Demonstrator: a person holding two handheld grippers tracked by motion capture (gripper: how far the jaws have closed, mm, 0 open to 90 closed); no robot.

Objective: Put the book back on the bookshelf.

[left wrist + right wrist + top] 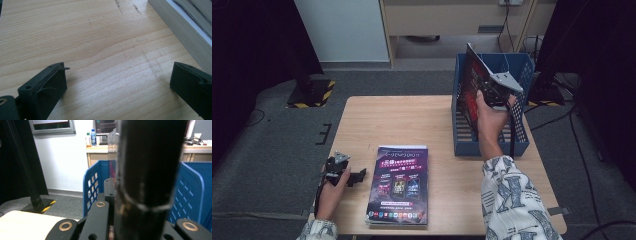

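Grey carpet surrounds the wooden tabletop (pixel 422 125). My right claw (pixel 492 90) clamps a magazine (pixel 469 92) upright over the blue crate (pixel 517 142), spine down so it files in. My left claw (pixel 354 176) rests wide open and empty beside the magazine stack (pixel 399 185).

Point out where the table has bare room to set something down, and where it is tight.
Bare wood lies between the magazine lying flat and the blue crate, and along the table's far edge. It is tight at the crate, where the right gripper holds a magazine upright, and beside the left gripper.
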